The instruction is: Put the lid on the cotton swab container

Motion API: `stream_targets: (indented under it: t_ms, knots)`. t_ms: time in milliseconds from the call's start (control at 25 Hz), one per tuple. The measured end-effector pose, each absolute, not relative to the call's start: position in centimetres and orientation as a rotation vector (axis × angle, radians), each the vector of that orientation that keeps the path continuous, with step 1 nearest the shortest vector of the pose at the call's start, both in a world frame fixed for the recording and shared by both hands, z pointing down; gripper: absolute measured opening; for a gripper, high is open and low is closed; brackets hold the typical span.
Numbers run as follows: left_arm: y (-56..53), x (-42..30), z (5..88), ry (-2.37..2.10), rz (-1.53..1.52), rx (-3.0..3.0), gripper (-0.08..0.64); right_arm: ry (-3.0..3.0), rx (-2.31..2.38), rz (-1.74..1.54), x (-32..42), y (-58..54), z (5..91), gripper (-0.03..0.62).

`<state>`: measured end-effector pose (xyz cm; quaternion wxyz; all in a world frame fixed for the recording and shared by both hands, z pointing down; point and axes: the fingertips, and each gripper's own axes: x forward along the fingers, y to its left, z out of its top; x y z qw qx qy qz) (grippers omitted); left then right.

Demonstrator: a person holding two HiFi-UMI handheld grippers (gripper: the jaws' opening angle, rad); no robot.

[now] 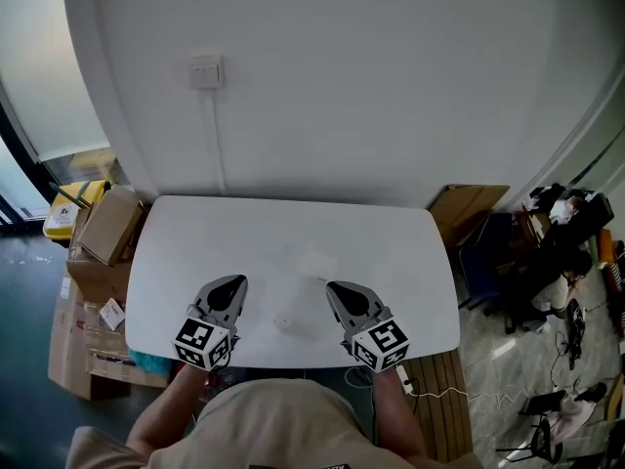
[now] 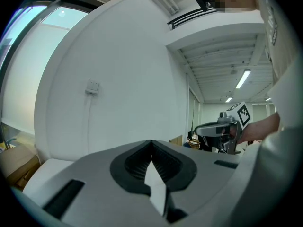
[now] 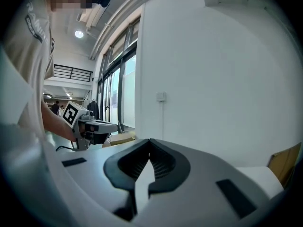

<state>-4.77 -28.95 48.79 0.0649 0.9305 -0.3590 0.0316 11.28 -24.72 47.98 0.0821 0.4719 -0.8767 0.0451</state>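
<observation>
On the white table (image 1: 186, 242) two pale things barely stand out from the bright surface. A faint clear container (image 1: 314, 262) lies near the middle, and a small round pale piece (image 1: 286, 320), maybe the lid, sits close to the front edge. My left gripper (image 1: 234, 282) hovers over the front left, shut and holding nothing. My right gripper (image 1: 336, 287) is at the front right, also shut and empty. The round piece lies between the two. Both gripper views look up at the wall; the left gripper (image 2: 151, 143) sees the right one, and the right gripper (image 3: 149, 142) sees the left one.
Cardboard boxes (image 1: 105, 228) are stacked on the floor left of the table. A wall switch (image 1: 205, 71) with a cable run sits above the table's back edge. A brown board (image 1: 469, 211) leans at the back right, with chairs and clutter (image 1: 557, 252) beyond.
</observation>
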Motion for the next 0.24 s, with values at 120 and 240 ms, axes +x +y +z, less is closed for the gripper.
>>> stream_targets:
  t_ms: [120, 240]
  knots:
    - [-29.05, -4.99, 48.79, -1.092, 0.101, 2.801, 0.014, -2.624, 1.386, 0.134, 10.86, -24.69, 47.89, 0.017]
    - [-29.63, -5.10, 48.47, -1.096, 0.110, 2.809, 0.014, -2.634, 1.388, 0.132, 10.76, -25.16, 47.57, 0.017]
